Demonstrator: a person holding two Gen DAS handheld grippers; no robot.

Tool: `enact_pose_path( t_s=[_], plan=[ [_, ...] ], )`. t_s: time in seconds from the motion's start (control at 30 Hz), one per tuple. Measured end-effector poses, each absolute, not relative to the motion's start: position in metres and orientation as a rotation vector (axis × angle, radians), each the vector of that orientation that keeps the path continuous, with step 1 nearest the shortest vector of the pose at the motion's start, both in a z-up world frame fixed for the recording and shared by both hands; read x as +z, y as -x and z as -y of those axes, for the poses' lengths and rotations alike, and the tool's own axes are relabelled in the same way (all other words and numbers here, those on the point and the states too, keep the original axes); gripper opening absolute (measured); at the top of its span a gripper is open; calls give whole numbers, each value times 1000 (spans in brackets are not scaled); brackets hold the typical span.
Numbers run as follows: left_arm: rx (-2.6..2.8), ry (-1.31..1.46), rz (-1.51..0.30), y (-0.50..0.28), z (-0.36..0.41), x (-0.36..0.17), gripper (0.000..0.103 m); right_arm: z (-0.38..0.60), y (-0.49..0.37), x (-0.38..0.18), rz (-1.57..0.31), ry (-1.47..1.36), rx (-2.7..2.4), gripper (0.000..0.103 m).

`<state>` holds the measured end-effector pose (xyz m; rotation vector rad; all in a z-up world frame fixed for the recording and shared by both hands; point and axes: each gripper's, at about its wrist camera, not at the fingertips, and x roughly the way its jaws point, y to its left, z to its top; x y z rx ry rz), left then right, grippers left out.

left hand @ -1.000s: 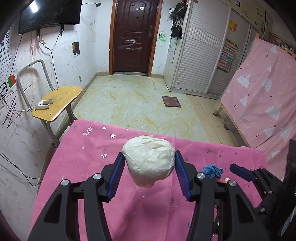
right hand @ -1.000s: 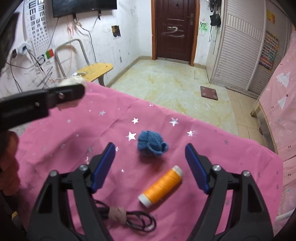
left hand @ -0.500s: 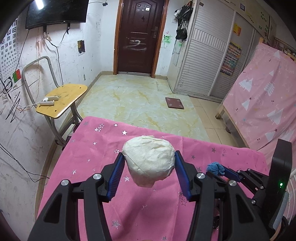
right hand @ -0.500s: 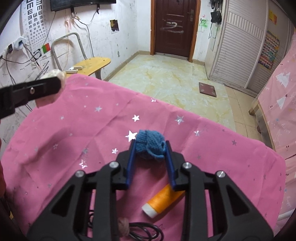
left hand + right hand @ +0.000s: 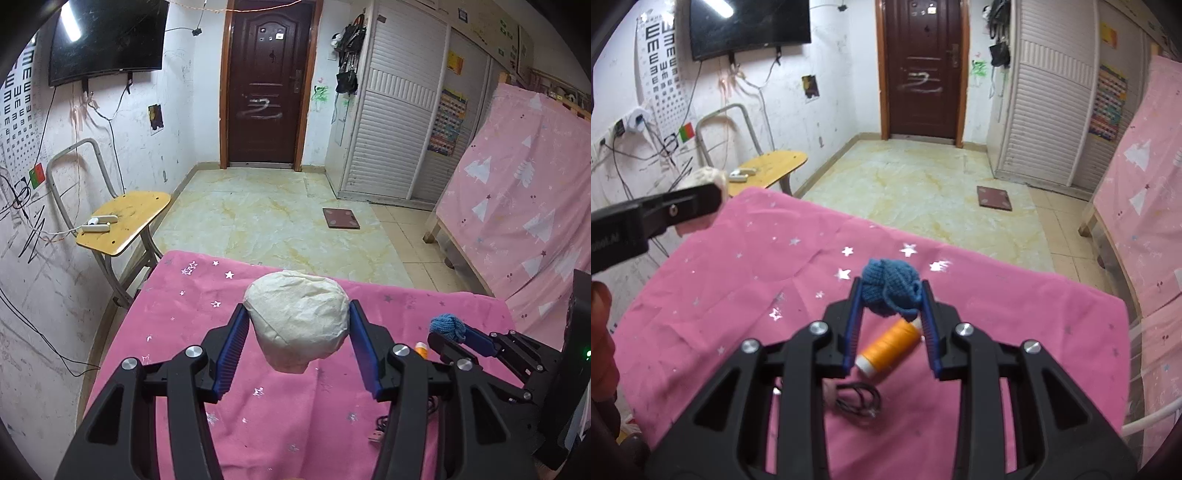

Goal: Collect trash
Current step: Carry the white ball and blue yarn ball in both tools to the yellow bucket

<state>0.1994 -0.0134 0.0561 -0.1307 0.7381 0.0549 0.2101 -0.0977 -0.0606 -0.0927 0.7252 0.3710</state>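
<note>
Blue ribbed pads: lined both pairs of jaws, each pair clenched on a piece of trash.
Left gripper (image 5: 295,328): grasped a crumpled white paper wad (image 5: 297,319), pressed at both flanks and carried clear above the surface.
Right gripper (image 5: 889,295): grasped a blue knitted ball (image 5: 890,291) near the pad tips, also held off the cloth; a loose strand hung at its right side.
Pink star-print cloth (image 5: 738,277): covered the surface beneath both grippers, creased in places.
Orange thread spool (image 5: 890,347): lay on its side on the cloth, just below and behind the knitted ball.
Black cord (image 5: 858,404): coiled on the cloth near the spool.
Beyond the surface: yellow-topped chair (image 5: 125,221) by the left wall, tiled floor, dark door; no bin was visible in either view.
Risk, knitted ball: soft and gripped far forward, so it could probably squeeze out of the tips during a quick swing.
Risk, paper wad: light and compressible; likely to slip if the grip eased.
Risk, drop-off: unseen destination could force an awkward reach.
</note>
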Motion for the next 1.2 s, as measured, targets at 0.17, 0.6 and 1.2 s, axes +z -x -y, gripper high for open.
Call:
enact_pose_path(
  t_s=[0.17, 0.6, 1.2],
  plan=[
    [37, 102, -720, -186, 35, 65, 47, 123, -194, -52, -696, 57, 345, 28],
    [-40, 23, -708, -162, 106, 70, 47, 206, -154, -49, -654, -40, 245, 28],
    [-219, -98, -745, -131, 242, 46, 47, 333, -88, -76, -645, -171, 63, 28]
  ],
)
